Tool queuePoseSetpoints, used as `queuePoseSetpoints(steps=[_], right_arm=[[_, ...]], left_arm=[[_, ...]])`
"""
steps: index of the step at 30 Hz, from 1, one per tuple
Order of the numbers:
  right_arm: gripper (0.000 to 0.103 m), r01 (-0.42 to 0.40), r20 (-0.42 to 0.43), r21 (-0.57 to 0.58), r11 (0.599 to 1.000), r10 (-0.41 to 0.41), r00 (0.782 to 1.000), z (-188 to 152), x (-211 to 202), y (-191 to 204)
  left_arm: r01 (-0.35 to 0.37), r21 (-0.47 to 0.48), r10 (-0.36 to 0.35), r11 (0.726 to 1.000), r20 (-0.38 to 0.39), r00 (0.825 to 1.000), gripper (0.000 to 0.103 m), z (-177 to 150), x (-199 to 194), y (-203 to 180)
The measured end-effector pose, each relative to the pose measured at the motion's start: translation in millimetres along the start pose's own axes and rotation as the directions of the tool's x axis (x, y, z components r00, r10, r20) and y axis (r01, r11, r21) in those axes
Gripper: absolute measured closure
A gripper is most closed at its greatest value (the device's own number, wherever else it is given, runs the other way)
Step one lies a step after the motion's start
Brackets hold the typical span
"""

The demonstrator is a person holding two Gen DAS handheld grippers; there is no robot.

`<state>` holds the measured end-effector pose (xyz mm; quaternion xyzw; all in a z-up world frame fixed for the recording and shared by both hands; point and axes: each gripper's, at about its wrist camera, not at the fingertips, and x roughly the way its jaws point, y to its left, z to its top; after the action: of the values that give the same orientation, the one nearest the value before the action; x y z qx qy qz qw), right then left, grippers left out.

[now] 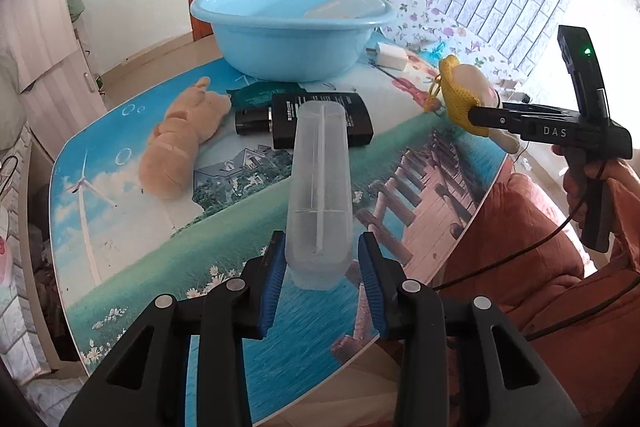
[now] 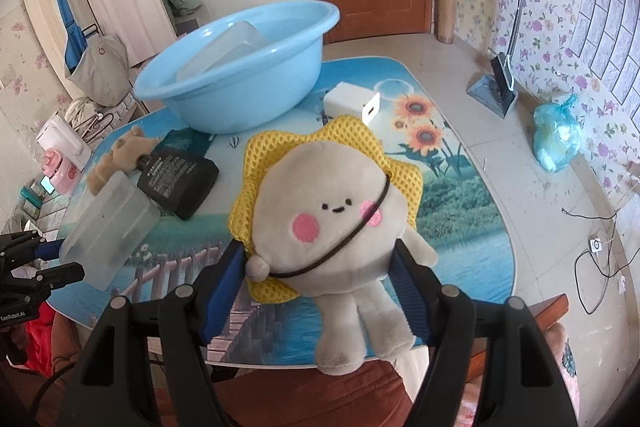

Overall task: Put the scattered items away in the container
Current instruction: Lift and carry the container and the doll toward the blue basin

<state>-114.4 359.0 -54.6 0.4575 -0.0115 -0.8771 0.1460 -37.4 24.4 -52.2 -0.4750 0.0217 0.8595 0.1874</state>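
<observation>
My left gripper (image 1: 322, 261) is shut on a clear plastic box (image 1: 320, 187), held above the table's near edge and pointing at the blue basin (image 1: 208, 11). In the right wrist view the box (image 2: 110, 227) hangs tilted at the left. My right gripper (image 2: 318, 269) is shut on a grey smiling plush with yellow mesh petals (image 2: 320, 195), above the table's front. Seen from the left wrist, that plush (image 1: 460, 95) is right of the basin. The basin (image 2: 168, 87) holds another clear box (image 2: 224, 51). A brown plush (image 1: 180, 143), black bottle (image 1: 320, 119) and white charger (image 1: 390, 55) lie on the table.
The picture-printed table (image 1: 120, 227) has rounded edges, and a person's orange-clad legs (image 1: 520, 267) sit at its near side. A green packet (image 1: 256, 94) lies under the basin's front. On the floor to the right are a blue bag (image 2: 556, 135) and cables (image 2: 596, 259).
</observation>
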Motion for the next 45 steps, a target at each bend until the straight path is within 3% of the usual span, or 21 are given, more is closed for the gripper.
queuePoseSetpoints(steps=[6, 10, 12, 17, 23, 29, 34, 38, 40, 41, 42, 45], right_arm=[[0.026, -0.028, -0.009, 0.005, 1.0, 0.028, 1.0, 3, 6, -1], [0.022, -0.001, 0.002, -0.027, 1.0, 0.001, 1.0, 5, 9, 6], [0.021, 0.008, 0.006, -0.036, 0.999, -0.008, 1.0, 7, 11, 8], [0.017, 0.022, 0.007, -0.041, 0.999, -0.021, 1.0, 9, 16, 10], [0.017, 0.041, 0.014, -0.049, 0.998, -0.041, 0.999, 11, 17, 14], [0.018, 0.027, 0.009, -0.014, 1.0, -0.027, 1.0, 12, 17, 10], [0.018, 0.038, 0.005, -0.027, 0.999, -0.038, 0.999, 11, 17, 13], [0.023, 0.03, 0.006, -0.026, 0.999, -0.03, 1.0, 10, 14, 14], [0.024, 0.029, 0.005, -0.023, 0.999, -0.029, 1.0, 10, 13, 14], [0.024, 0.028, 0.005, -0.022, 0.999, -0.028, 1.0, 10, 12, 13], [0.025, 0.027, 0.006, -0.021, 0.999, -0.027, 1.0, 10, 12, 13], [0.026, 0.024, 0.008, -0.018, 1.0, -0.023, 1.0, 10, 10, 14]], left_arm=[[0.004, -0.022, -0.004, 1.0, -0.015, 1.0, 0.067, 10, 11, 5], [-0.007, -0.025, 0.006, 1.0, -0.035, 0.999, 0.064, 16, 21, 6], [-0.016, -0.034, 0.015, 0.999, -0.041, 0.999, 0.043, 18, 26, 7], [-0.046, -0.052, 0.044, 0.998, -0.046, 0.998, 0.014, 23, 33, 10], [-0.089, -0.082, 0.085, 0.993, -0.046, 0.995, 0.002, 26, 35, 14], [-0.133, -0.117, 0.129, 0.984, -0.043, 0.991, 0.001, 25, 33, 20], [-0.167, -0.087, 0.163, 0.982, -0.05, 0.985, 0.001, 24, 37, 14], [-0.108, -0.123, 0.1, 0.987, -0.067, 0.993, 0.002, 22, 41, 17], [-0.067, -0.189, 0.051, 0.98, -0.087, 0.995, 0.023, 19, 43, 24], [-0.051, -0.204, 0.033, 0.978, -0.092, 0.995, 0.045, 17, 44, 26], [-0.058, -0.211, 0.038, 0.976, -0.097, 0.995, 0.059, 16, 44, 28], [-0.092, -0.185, 0.074, 0.978, -0.104, 0.992, 0.067, 14, 42, 25]])
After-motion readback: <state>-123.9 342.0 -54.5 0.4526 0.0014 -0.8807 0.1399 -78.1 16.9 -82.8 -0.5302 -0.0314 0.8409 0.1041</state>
